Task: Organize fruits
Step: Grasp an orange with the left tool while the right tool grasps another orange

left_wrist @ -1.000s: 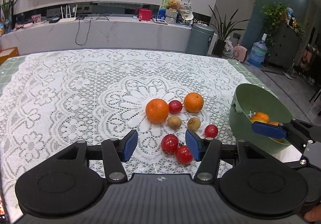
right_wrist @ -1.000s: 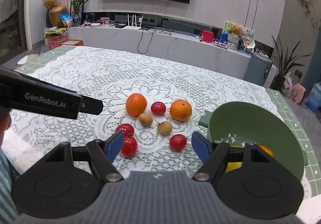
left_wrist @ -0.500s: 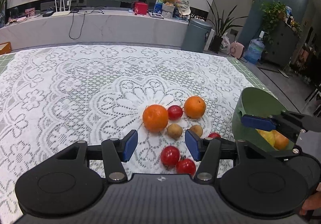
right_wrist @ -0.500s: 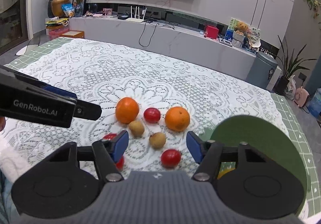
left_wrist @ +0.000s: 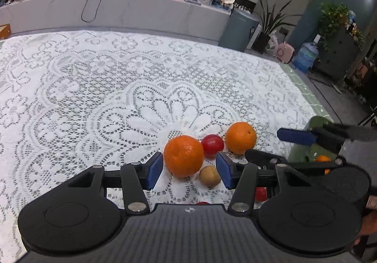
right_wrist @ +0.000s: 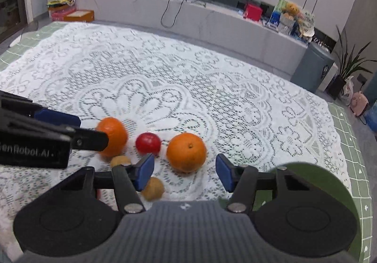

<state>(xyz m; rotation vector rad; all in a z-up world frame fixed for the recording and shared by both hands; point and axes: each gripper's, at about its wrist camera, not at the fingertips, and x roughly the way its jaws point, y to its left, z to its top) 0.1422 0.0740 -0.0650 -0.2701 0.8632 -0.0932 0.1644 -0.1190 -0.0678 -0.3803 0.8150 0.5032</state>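
Two oranges, red tomatoes and small brown fruits lie on the lace tablecloth. My left gripper (left_wrist: pixel 189 172) is open, its blue pads flanking the left orange (left_wrist: pixel 183 156) and a brown fruit (left_wrist: pixel 209 176). My right gripper (right_wrist: pixel 185 173) is open, just short of the right orange (right_wrist: pixel 186 152). A red tomato (right_wrist: pixel 148 143) lies between the oranges. The left orange also shows in the right wrist view (right_wrist: pixel 113 135), partly behind the left gripper's finger. The green bowl (right_wrist: pixel 315 182) sits at the right, mostly hidden, with orange fruit inside (left_wrist: pixel 322 158).
More tomatoes (left_wrist: pixel 260 193) lie under the left gripper, mostly hidden. Another brown fruit (right_wrist: pixel 153 188) sits by the right gripper's left pad. The lace cloth (left_wrist: pixel 117 88) stretches far and left. A grey counter (right_wrist: pixel 188 20) and a bin (right_wrist: pixel 313 69) stand beyond the table.
Both grippers have moved forward and lower toward the fruit. The left one now flanks the left orange; the right one now faces the right orange. Both stayed open.
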